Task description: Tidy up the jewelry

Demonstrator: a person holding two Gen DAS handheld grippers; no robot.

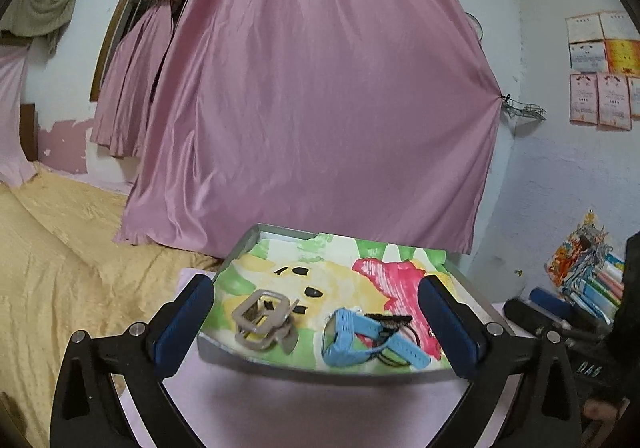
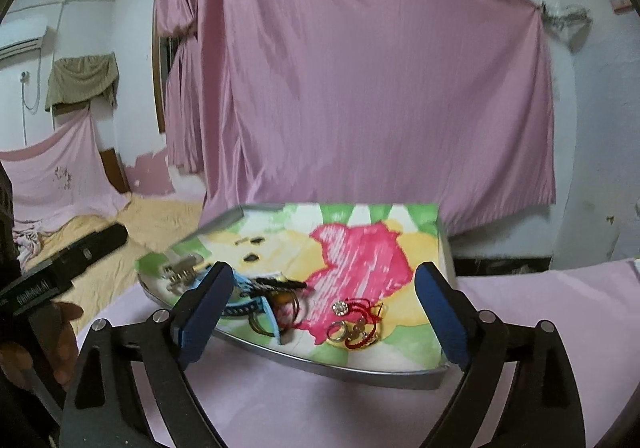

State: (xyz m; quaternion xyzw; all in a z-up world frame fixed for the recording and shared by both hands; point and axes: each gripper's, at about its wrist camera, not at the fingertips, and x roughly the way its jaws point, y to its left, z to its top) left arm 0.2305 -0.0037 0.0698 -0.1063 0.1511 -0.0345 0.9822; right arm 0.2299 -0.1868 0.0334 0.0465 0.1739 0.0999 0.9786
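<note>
A shallow metal tray [image 1: 260,362] with a bright flower-print lining sits on a pink-covered table. In it lie a silver-grey watch [image 1: 262,318], a light blue watch [image 1: 360,336] and a black beaded bracelet [image 1: 390,320]. My left gripper [image 1: 316,282] hangs open just in front of the tray, nothing between its fingers. In the right wrist view the same tray [image 2: 360,370] also holds a red string bracelet [image 2: 362,312] and a ring [image 2: 338,330], near the blue watch [image 2: 272,318]. My right gripper [image 2: 325,268] stands open before the tray, holding nothing.
A large pink curtain [image 1: 320,108] hangs close behind the tray. A yellow bedspread [image 1: 52,268] lies to the left. Colourful packets [image 1: 588,268] are stacked at the right. A person's hand [image 2: 60,340] holding the other gripper [image 2: 80,252] shows at the left of the right wrist view.
</note>
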